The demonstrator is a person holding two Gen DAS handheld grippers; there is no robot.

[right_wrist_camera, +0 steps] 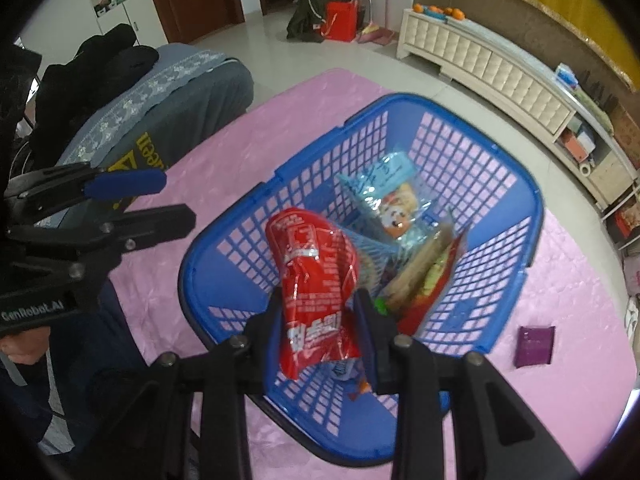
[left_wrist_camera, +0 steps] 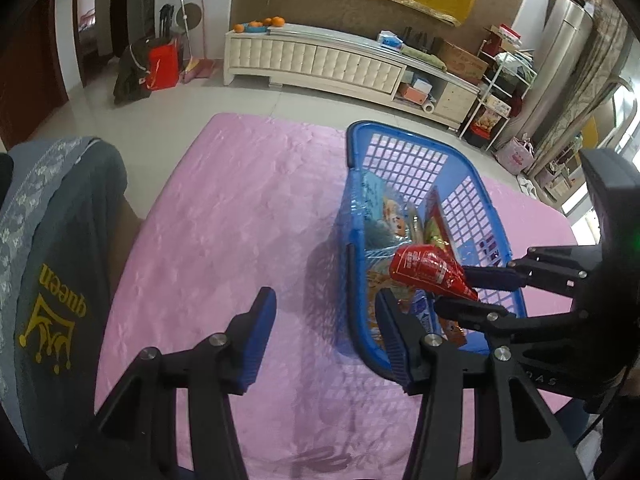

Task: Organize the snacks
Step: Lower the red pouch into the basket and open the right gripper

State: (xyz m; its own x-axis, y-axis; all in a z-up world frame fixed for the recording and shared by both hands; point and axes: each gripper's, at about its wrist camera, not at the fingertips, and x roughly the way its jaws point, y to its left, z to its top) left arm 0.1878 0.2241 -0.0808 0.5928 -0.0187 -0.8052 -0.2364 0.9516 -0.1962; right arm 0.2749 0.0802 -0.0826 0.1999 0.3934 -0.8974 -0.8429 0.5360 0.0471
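Snacks lie piled in the blue basket (right_wrist_camera: 536,200) on the pink cloth (left_wrist_camera: 224,208) — one red packet (right_wrist_camera: 316,292) is clamped between the right gripper's (right_wrist_camera: 318,332) fingers, held above the basket. Left gripper (left_wrist_camera: 326,334) hangs half open, empty, over the cloth beside the basket.

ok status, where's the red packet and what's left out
Right gripper shut on red snack packet, over blue basket. Left gripper open, empty. Purple packet outside on cloth.

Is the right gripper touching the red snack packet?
Touching. The right wrist view shows the right gripper with both pads pressed on the red snack packet, above the blue basket.
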